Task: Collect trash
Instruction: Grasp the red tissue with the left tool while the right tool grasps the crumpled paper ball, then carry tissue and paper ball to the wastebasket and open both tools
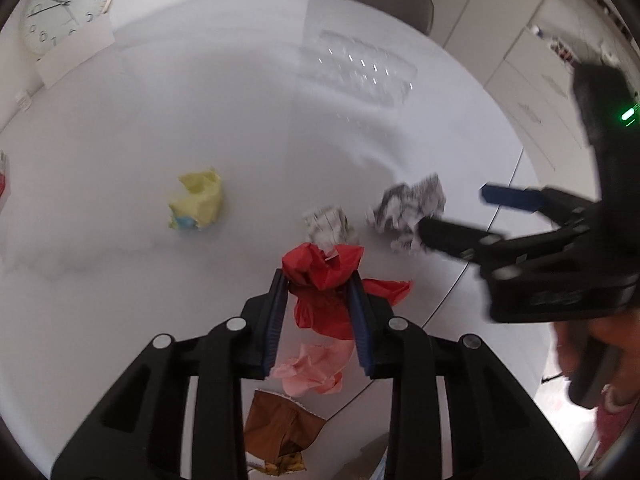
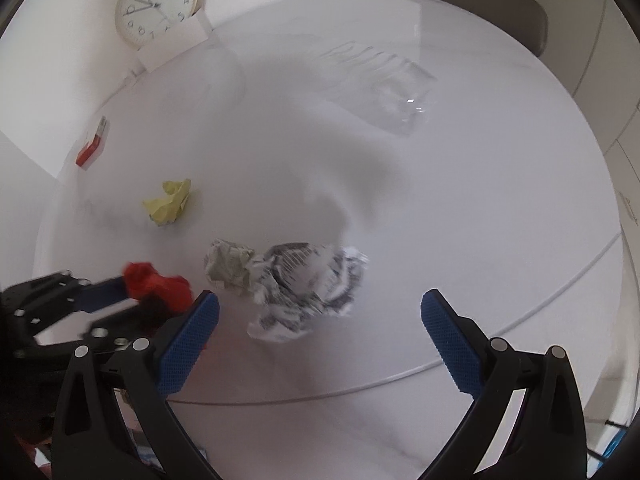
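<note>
Left gripper [image 1: 320,276] pinches red paper [image 1: 320,268].
Right gripper [image 2: 320,312], jaws spread, hovers by newspaper ball [image 2: 308,284] on table [image 2: 440,200].

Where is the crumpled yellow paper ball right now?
The crumpled yellow paper ball lies alone on the white table, left of centre in both views, beyond the grey crumpled paper and below the wall clock.

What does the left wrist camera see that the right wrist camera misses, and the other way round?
Only the left wrist view shows pink paper and a brown bag below the left tongs. Only the right wrist view shows a red-and-white box at the table's far-left edge. Both show the red wad, the yellow wad, printed crumpled paper, the clock and the open right tongs.
</note>
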The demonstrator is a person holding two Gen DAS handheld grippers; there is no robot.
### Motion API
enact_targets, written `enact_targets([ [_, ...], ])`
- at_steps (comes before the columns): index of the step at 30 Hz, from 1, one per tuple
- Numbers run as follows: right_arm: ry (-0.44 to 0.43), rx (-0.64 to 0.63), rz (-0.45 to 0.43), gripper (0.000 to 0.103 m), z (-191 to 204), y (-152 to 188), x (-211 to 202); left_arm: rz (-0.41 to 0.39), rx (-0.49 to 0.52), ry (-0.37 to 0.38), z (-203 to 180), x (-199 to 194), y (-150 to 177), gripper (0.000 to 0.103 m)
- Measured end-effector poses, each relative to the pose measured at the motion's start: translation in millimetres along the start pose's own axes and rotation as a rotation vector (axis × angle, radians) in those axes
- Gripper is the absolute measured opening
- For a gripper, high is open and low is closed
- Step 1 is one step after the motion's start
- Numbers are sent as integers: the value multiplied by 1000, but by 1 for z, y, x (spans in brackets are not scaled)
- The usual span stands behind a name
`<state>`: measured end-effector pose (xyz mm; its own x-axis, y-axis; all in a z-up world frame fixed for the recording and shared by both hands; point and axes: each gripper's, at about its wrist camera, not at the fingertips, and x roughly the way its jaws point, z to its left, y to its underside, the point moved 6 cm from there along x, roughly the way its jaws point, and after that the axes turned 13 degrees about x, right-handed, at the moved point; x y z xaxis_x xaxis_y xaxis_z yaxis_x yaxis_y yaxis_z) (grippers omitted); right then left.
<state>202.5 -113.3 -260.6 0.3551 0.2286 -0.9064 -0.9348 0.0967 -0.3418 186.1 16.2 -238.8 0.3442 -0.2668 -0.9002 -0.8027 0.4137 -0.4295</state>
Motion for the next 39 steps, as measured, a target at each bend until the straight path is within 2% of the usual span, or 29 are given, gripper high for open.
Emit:
enact_targets([
  [3,5,-10,8,100,4,-3,9,-21,-19,2,4,-9,-4,30],
  [4,6,-15,6,97,5,-4,11,-28,-24,2,5,-12,-5,30],
  [5,7,-21,7,91,7,-4,13,-35,-29,0,7,-16,-6,30],
  [7,-4,-23,23,69,7,-3,15,-49,-31,-7,9,-25,-6,30],
  [9,-28,-9,32,56,6,-2,15,-62,-29,-18,9,-33,-8,30],
  [12,-56,15,28,49,4,-1,10,-81,-27,-24,8,-46,-8,30],
  [17,-86,52,-6,49,-1,2,-14,-113,-18,-22,3,-71,-5,30],
  [20,-109,83,-45,49,-7,9,-42,-131,5,-16,-9,-85,-4,30],
  [24,-105,103,-106,49,-22,30,-85,-153,64,11,-41,-103,-2,30],
  [29,-59,188,-170,49,-68,81,-141,-153,153,106,-103,-109,6,30],
  [33,27,271,-195,49,-120,139,-177,-125,234,163,-154,-103,16,30],
  [39,119,423,-150,49,-195,222,-179,-78,330,234,-228,-90,31,30],
])
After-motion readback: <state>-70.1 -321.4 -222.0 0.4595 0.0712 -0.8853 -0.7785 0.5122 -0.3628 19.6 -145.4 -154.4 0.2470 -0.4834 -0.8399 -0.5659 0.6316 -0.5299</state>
